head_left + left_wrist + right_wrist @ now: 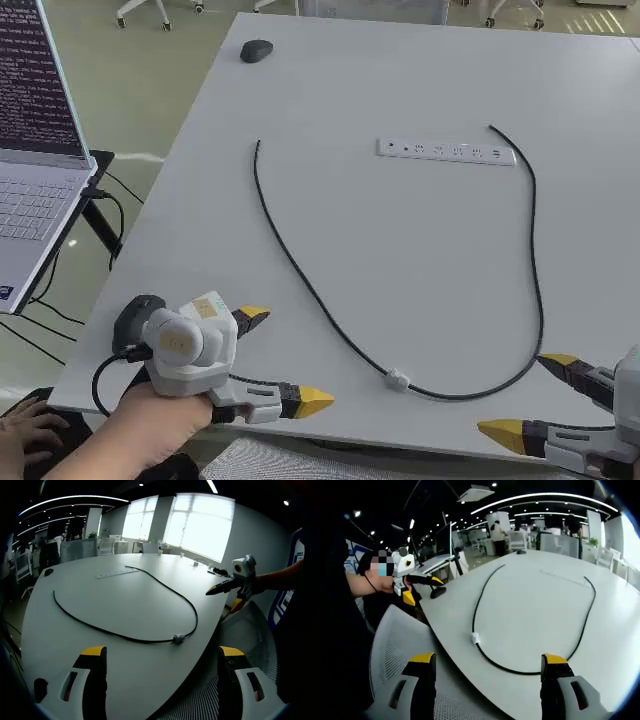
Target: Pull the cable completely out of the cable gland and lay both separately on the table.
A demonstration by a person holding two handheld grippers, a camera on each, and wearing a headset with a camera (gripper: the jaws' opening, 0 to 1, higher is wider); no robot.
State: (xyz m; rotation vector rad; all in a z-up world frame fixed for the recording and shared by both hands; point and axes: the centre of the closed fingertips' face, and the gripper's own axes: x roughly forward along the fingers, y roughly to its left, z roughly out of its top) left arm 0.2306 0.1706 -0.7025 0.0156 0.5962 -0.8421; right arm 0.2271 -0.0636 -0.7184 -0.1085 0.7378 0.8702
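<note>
A long black cable (300, 270) lies in a wide U on the white table (400, 250). A small white cable gland (397, 379) sits threaded on it near the front edge; it also appears as the gland (178, 638) and the gland (475, 639). My left gripper (290, 360) hovers open at the table's front left corner, left of the gland, nothing between its yellow-tipped fingers. My right gripper (530, 395) is open at the front right, right of the gland, holding nothing. The cable (125, 595) and cable (530, 625) run across both gripper views.
A white power strip (446, 152) lies inside the cable's loop toward the back. A dark mouse (256, 50) rests at the far left corner. A laptop (35, 170) stands on a side stand to the left. A mesh chair (395, 645) is below the table edge.
</note>
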